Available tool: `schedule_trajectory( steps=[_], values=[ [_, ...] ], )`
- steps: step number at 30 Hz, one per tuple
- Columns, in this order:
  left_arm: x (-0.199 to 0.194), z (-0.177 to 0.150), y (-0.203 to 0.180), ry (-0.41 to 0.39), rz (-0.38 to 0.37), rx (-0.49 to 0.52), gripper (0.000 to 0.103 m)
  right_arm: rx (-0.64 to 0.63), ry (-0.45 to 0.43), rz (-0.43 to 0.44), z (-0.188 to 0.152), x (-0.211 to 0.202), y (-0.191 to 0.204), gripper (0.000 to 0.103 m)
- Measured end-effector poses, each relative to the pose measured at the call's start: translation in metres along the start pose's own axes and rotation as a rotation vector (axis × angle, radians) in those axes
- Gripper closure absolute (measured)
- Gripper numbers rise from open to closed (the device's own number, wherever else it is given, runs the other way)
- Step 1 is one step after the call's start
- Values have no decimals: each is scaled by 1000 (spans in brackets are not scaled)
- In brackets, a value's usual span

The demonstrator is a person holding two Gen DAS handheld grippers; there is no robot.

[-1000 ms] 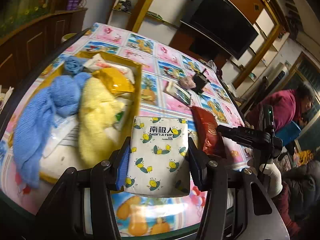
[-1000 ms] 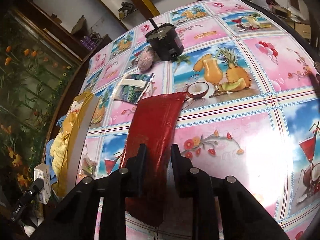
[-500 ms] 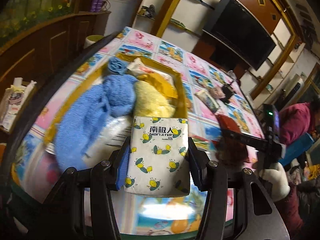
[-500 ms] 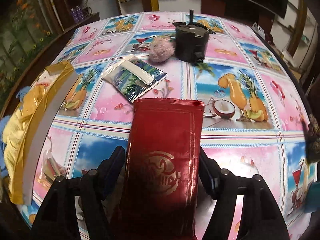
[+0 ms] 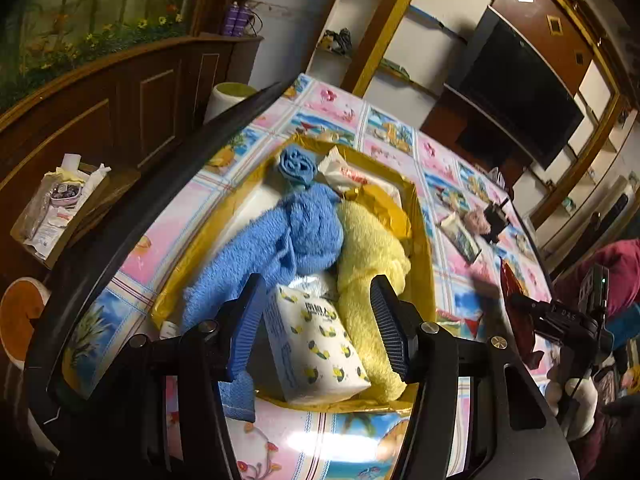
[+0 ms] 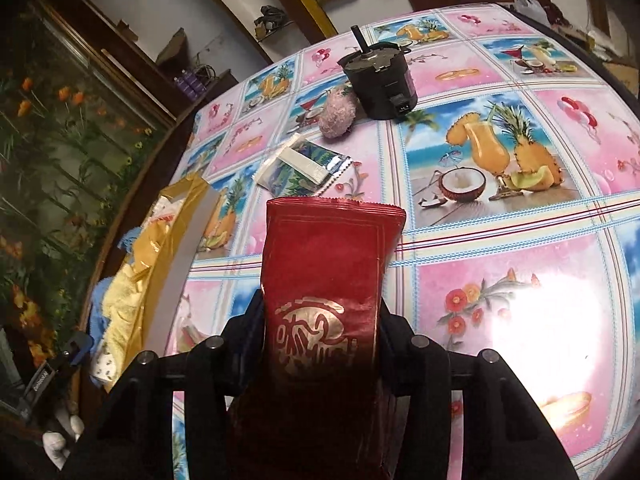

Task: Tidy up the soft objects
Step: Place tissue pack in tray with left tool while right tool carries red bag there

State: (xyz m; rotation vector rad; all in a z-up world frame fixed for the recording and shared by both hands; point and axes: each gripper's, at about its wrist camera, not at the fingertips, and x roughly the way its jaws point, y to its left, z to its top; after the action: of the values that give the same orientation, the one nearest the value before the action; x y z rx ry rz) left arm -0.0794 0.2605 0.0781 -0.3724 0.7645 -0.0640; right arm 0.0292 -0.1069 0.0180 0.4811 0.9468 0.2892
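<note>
White tissue pack (image 5: 316, 344), printed with small yellow bees, lies tilted at the near end of a gold box (image 5: 425, 240), between a blue towel (image 5: 280, 248) and a yellow towel (image 5: 372, 256). The left gripper (image 5: 316, 320) hangs just above the pack with its blue-padded fingers (image 5: 244, 320) spread wide and nothing between them. A rolled blue cloth (image 5: 297, 164) and a white packet (image 5: 344, 172) sit at the box's far end, with a gold wrapper (image 5: 380, 208) beside them.

Red foil pouch (image 6: 328, 280), stamped with a gold emblem, stands up between the fingers of the right gripper (image 6: 322, 320), which are closed against its sides. Seen from the right wrist, the box stands at the left edge of the table (image 6: 500, 248) with the towels showing over its rim.

Glossy oilcloth covers the round table, pink and blue squares printed with pineapples, coconuts and cocktails, and a lamp glares off it at the right. A green patterned sachet (image 6: 304, 168) lies beyond the pouch; farther on, a pink fluffy ball (image 6: 339, 114) rests just beside a black motor (image 6: 380, 84) with a short shaft.

Dark wood cabinets (image 5: 132, 92) and a flower mural (image 6: 52, 128) line one wall; white shelves with yellow trim and a black television (image 5: 516, 92) fill another.
</note>
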Motion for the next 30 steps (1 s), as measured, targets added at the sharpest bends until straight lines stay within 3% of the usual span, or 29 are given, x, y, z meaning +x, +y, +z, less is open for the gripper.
schedule_trajectory(
  steps=[7,13,21,26,30],
  values=[
    [-5,-1,2,-11,-56,-26,48,-42,-17,149,22,-12,57,55],
    [0,-9,-5,16,-71,26,48,-141,52,219,49,25,133,55],
    [7,-11,14,45,-31,24,48,-295,141,137,54,105,222,55],
    [9,-12,22,45,19,29,48,-327,191,57,54,154,248,55],
    [11,-16,20,40,72,53,48,-408,208,-11,49,173,263,46]
  ],
)
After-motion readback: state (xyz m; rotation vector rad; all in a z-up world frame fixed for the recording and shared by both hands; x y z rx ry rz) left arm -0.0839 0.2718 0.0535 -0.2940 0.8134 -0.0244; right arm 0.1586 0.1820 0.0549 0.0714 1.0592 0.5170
